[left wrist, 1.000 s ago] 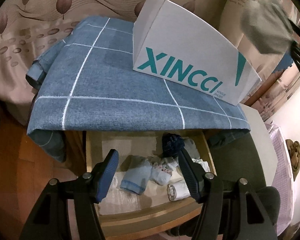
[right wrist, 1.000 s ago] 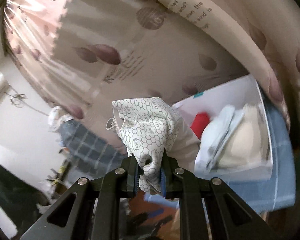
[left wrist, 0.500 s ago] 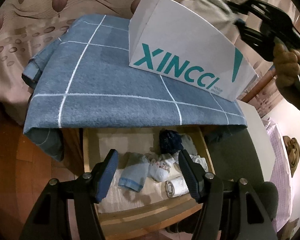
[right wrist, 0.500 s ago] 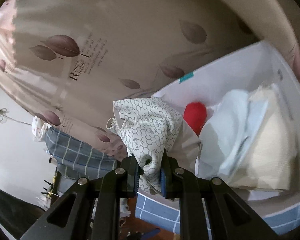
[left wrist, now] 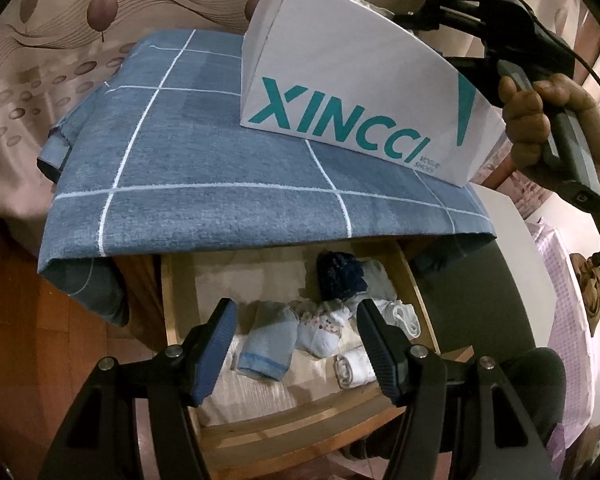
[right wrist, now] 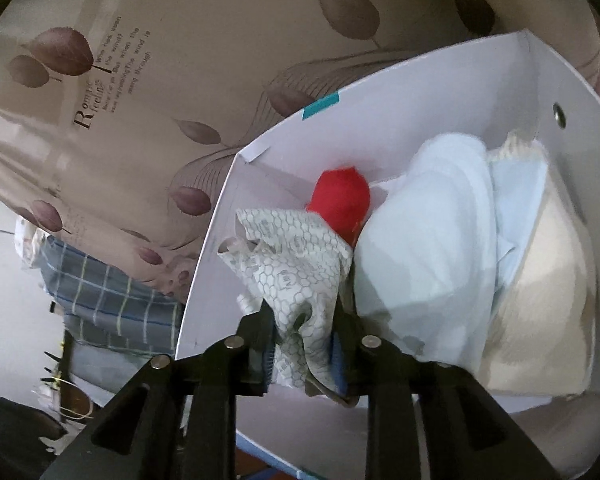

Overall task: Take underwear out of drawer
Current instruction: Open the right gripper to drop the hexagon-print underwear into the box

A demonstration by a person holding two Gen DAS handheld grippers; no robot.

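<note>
My right gripper (right wrist: pixel 304 316) reaches down into the white XINCCI shoe box (right wrist: pixel 420 92). Its jaws are opening, and the grey honeycomb-print underwear (right wrist: pixel 296 264) sits loose between them, resting at the box's near corner. A red piece (right wrist: pixel 340 200), a pale blue piece (right wrist: pixel 428 240) and a cream piece (right wrist: pixel 548 300) lie in the box beside it. My left gripper (left wrist: pixel 296 312) hangs open above the wooden drawer (left wrist: pixel 172 320) with nothing between its fingers. Below it lie a light blue folded piece (left wrist: pixel 266 344), a white printed one (left wrist: pixel 324 328), a navy one (left wrist: pixel 340 276) and white rolls (left wrist: pixel 356 364).
The shoe box (left wrist: pixel 340 92) stands on a blue checked cloth (left wrist: pixel 220 160) that covers the cabinet top and overhangs the drawer's back. A hand (left wrist: pixel 540 120) holds the right gripper's handle at the upper right. Leaf-print curtain (right wrist: pixel 220 40) hangs behind; wooden floor (left wrist: pixel 40 340) lies left.
The right gripper came down from in front of the curtain into the shoe box with the honeycomb underwear, and its jaws have spread apart. The left gripper stayed over the drawer.
</note>
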